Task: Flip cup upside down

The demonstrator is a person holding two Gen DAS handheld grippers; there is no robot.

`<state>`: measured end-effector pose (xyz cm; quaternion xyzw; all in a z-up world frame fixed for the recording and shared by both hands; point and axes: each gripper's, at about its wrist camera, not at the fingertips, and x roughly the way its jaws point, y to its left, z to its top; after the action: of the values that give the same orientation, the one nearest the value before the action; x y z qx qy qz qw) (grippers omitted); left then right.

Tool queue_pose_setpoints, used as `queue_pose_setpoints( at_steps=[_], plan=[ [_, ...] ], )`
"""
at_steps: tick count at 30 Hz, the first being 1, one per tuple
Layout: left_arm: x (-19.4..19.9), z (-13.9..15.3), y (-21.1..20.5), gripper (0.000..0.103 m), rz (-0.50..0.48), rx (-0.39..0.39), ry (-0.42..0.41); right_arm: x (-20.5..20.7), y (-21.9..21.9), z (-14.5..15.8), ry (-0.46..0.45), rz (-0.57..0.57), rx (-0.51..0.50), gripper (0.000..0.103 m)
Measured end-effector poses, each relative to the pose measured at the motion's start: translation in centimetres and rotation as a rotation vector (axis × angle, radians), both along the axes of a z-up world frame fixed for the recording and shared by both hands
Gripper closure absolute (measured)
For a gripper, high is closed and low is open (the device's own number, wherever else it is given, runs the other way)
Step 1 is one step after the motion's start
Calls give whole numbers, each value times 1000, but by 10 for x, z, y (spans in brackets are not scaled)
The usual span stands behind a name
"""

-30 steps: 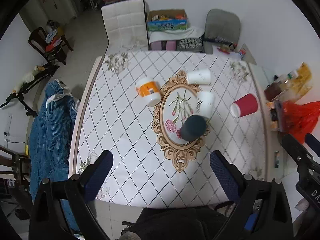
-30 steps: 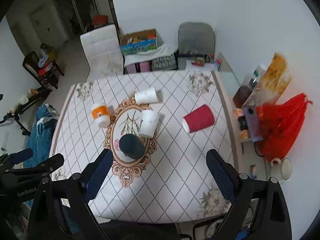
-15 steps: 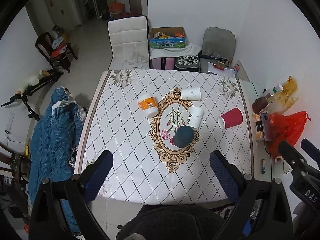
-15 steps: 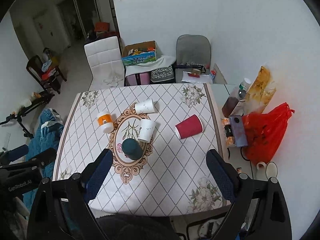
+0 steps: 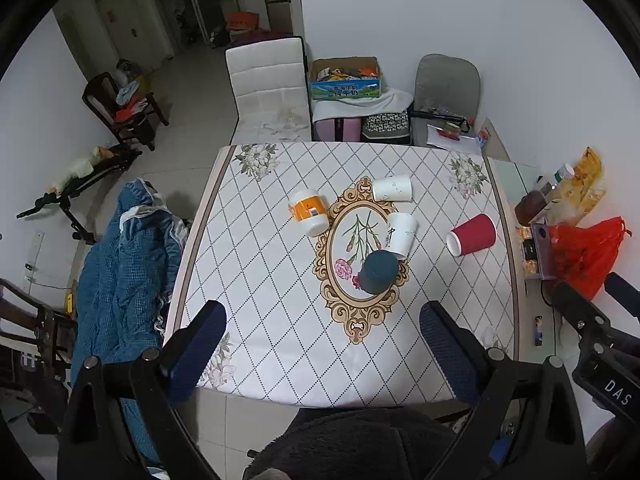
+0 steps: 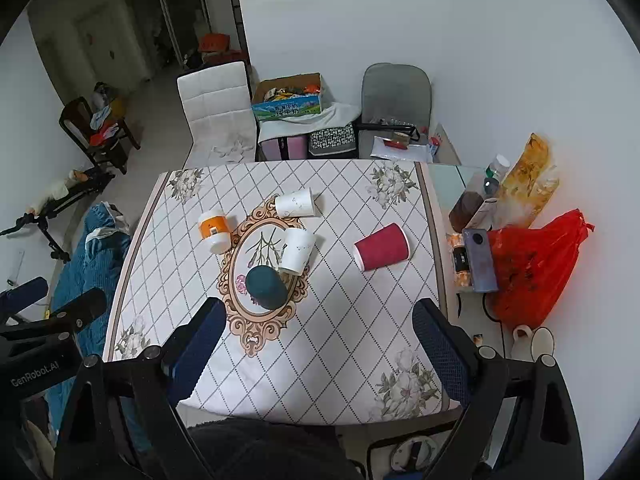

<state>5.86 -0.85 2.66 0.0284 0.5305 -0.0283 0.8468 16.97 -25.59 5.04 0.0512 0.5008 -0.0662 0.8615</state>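
Both claws pulled up and back since earlier frame, table now smaller. Left claw (image 5: 320, 344) and right claw (image 6: 316, 340) gaping, empty, high above near table edge. Dark cup (image 5: 379, 272) already inverted at table (image 5: 280, 360) centre on oval motif; red cup (image 5: 472, 235) on side toward right edge, likely next.

white chair (image 5: 267, 80), grey chair (image 5: 446, 84) and cardboard box (image 5: 346, 78) behind table; red bag (image 5: 588, 252) right.

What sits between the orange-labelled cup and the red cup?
One white paper cup lying between the orange-labelled cup and red cup; clearest in the right wrist view.

The table (image 5: 256, 280) carries five cups: dark teal (image 5: 378, 271), red (image 5: 474, 234), orange-banded (image 5: 309, 213), two white.
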Motion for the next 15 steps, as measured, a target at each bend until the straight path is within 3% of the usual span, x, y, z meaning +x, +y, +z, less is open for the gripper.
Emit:
queue_pose_setpoints(
  at_steps=[15],
  plan=[
    [-2, 2, 2, 3, 11, 15, -9, -3, 2, 6, -7, 19, 5, 7]
  ],
)
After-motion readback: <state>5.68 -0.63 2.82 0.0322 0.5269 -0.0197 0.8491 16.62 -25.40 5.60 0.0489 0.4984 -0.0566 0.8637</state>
